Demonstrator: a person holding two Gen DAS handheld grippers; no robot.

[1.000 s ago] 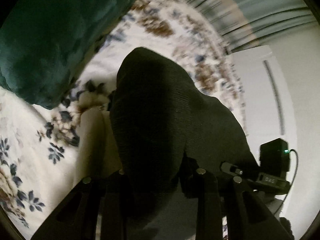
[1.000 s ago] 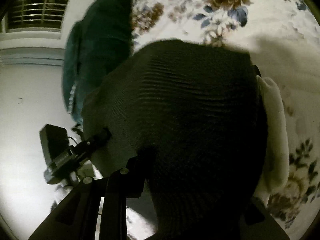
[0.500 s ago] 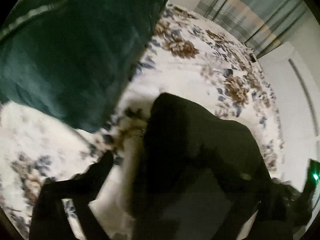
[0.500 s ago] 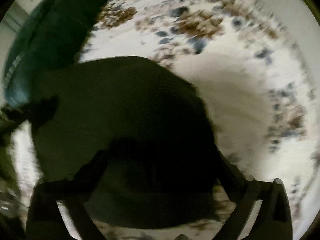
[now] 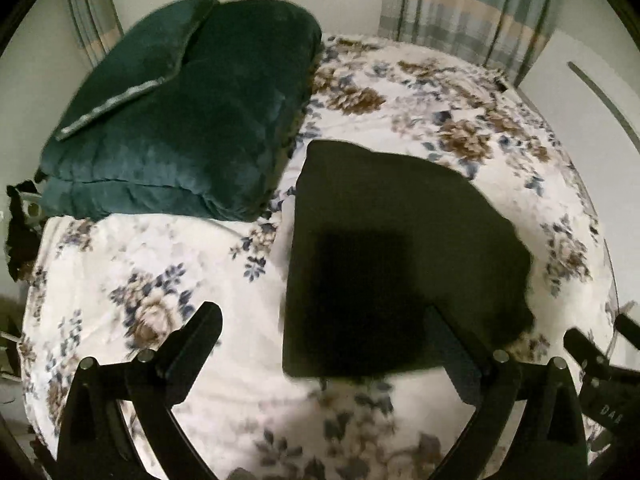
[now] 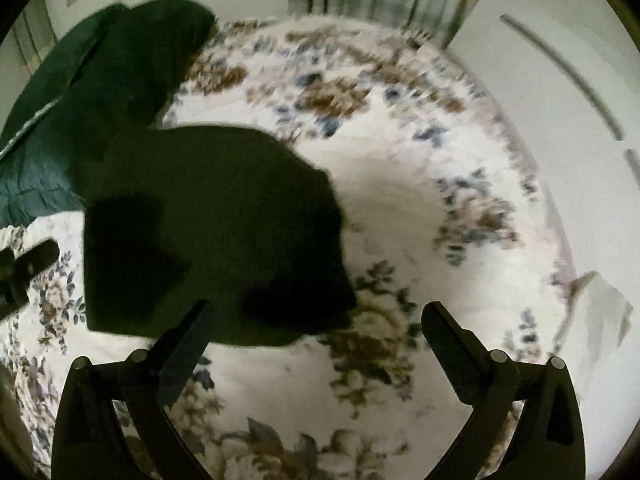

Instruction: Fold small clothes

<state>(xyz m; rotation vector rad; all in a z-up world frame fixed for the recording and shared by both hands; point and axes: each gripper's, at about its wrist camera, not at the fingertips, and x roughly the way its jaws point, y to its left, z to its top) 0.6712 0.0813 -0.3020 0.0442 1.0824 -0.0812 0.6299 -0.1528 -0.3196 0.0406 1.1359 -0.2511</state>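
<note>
**Both tongs spread above the folded dark garment**

Left wrist view: the left gripper [image 5: 320, 320] hangs over a white bedspread with brown and blue flowers [image 5: 140, 264]. Its jaws stand wide apart, nothing pinched. The dark knitted garment [image 5: 392, 248] lies flat on the bedspread, folded to a rough rectangle, beyond the fingers and toward the right one. A dark green velvet cushion [image 5: 180, 120] sits near its far left corner. Striped curtains [image 5: 460, 8] hang behind the bed.

Right wrist view: the right gripper [image 6: 316, 316] is likewise spread, empty. The garment [image 6: 216, 232] lies ahead of the left finger, on the bedspread [image 6: 420, 220]; the cushion [image 6: 88, 100] is just beside it.
</note>
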